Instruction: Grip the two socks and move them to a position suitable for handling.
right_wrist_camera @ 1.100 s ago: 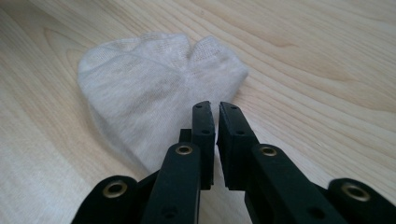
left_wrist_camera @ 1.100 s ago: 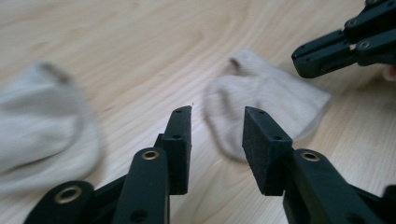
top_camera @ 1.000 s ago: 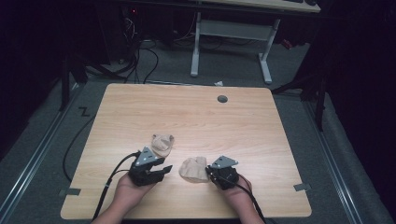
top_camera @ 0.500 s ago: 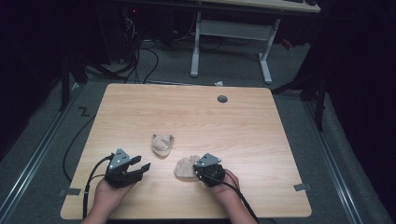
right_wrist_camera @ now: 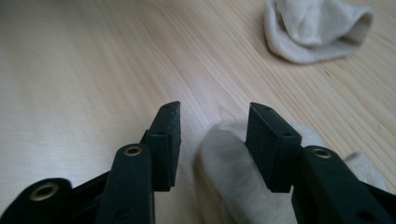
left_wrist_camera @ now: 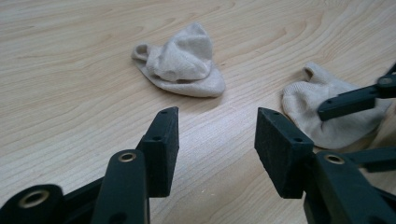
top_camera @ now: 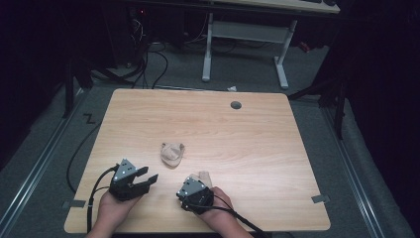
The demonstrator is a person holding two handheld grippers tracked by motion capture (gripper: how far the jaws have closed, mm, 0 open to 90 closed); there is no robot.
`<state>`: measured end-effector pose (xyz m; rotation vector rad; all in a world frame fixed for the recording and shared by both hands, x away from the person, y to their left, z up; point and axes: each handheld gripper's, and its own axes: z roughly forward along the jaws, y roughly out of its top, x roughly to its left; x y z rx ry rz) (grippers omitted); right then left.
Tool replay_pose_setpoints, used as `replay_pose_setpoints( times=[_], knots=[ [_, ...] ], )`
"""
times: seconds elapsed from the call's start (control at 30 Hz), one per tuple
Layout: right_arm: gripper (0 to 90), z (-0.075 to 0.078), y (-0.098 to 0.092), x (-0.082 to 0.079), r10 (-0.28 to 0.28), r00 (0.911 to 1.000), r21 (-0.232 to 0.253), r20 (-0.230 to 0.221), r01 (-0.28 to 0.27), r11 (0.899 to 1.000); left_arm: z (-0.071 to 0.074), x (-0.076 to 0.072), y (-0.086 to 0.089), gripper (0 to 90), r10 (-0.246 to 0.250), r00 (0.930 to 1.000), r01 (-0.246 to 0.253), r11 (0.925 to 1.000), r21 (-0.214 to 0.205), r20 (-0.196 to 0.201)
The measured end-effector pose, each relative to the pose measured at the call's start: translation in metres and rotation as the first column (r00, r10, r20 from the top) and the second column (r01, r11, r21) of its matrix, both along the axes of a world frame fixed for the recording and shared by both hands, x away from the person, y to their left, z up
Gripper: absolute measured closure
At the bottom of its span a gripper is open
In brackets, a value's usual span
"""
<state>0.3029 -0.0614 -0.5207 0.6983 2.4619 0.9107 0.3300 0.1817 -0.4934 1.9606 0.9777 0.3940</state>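
Left gripper [top_camera: 143,180]: black body, grey three-cornered top plate, black cable trailing. Two black jaws with flat matte pads, small screw holes, brass-ringed pivots.
Right gripper [right_wrist_camera: 214,140]: same black build, grey plate, black cable, brass-ringed pivots.
Hands: bare, no sleeves visible.

A: Count of items on the wooden table [top_camera: 247,134]?

B: Socks: two, both beige. One sock [top_camera: 172,153] lies crumpled near the table's middle; the second sock [top_camera: 203,176] sits at the near edge, right of the first.

A: Tools?

B: Grippers: two. Left gripper [top_camera: 147,179] near-left, right gripper [top_camera: 190,182] near-right, one per hand.

A: Other?

B: One round grommet hole [top_camera: 236,105], far right.
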Motion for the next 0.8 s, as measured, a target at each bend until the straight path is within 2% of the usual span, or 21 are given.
replay_pose_setpoints(
  times=[0.07, 0.13, 0.2, 0.23, 0.27, 0.33, 0.37, 0.43, 0.5, 0.63, 0.7, 0.8],
  knots=[
    [54.2, -0.001, -0.003, 0.005, -0.035, 0.9992, -0.008, 0.02, 0.035, 0.999, 0.0, 0.0, 0.0, 50.2, 0.001, 1.0, -0.001, 1.0, -0.001, -0.001],
    [54.7, -0.001, -0.006, 0.007, -0.048, 0.9988, 0.008, 0.012, 0.048, 0.999, 0.0, 0.0, 0.0, 50.2, -0.001, 1.0, 0.001, 1.0, -0.004, -0.002],
    [55.4, -0.001, -0.011, 0.011, -0.068, 0.9975, 0.021, -0.018, 0.068, 0.997, -0.001, 0.0, -0.002, 50.0, -0.007, 1.0, 0.007, 1.0, 0.005, -0.005],
    [62.6, -0.005, -0.014, 0.015, -0.067, 0.9965, 0.024, -0.05, 0.069, 0.997, -0.001, 0.001, -0.002, 50.0, -0.008, 0.9999, 0.008, 1.0, 0.003, -0.01],
    [67.5, -0.006, -0.016, 0.015, -0.067, 0.996, 0.037, -0.06, 0.069, 0.997, -0.001, 0.0, -0.003, 50.0, -0.01, 0.9999, 0.01, 0.9999, 0.003, -0.009],
    [79.3, -0.005, -0.017, 0.015, -0.072, 0.9954, 0.03, -0.063, 0.074, 0.997, -0.001, 0.0, -0.004, 50.0, -0.014, 0.9999, 0.014, 0.9999, 0.008, -0.005],
    [81.9, -0.005, -0.018, 0.015, -0.07, 0.9961, 0.03, -0.055, 0.071, 0.997, -0.001, -0.001, -0.005, 50.0, -0.018, 0.9998, 0.018, 0.9998, 0.009, -0.002],
    [82.7, -0.001, -0.02, 0.014, -0.073, 0.9958, 0.06, -0.056, 0.076, 0.995, 0.0, -0.001, -0.006, 49.9, -0.026, 0.9997, 0.026, 0.9996, 0.007, -0.001],
    [82.9, 0.005, -0.023, 0.013, -0.075, 0.9966, 0.089, -0.033, 0.078, 0.993, -0.001, -0.001, -0.008, 49.6, -0.031, 0.9995, 0.031, 0.9995, 0.009, -0.006],
    [82.8, 0.017, -0.032, 0.01, -0.095, 0.9954, 0.163, -0.011, 0.096, 0.982, -0.003, -0.002, -0.015, 48.8, -0.053, 0.9984, 0.054, 0.9983, 0.02, -0.021],
    [82.8, 0.021, -0.038, 0.01, -0.112, 0.9936, 0.203, -0.01, 0.112, 0.973, -0.003, -0.003, -0.017, 47.8, -0.062, 0.9979, 0.062, 0.9977, 0.025, -0.022],
    [82.8, 0.028, -0.047, 0.007, -0.133, 0.9911, 0.244, 0.003, 0.129, 0.961, -0.004, -0.005, -0.036, 45.2, -0.099, 0.9946, 0.1, 0.9947, 0.025, -0.033]
  ],
)
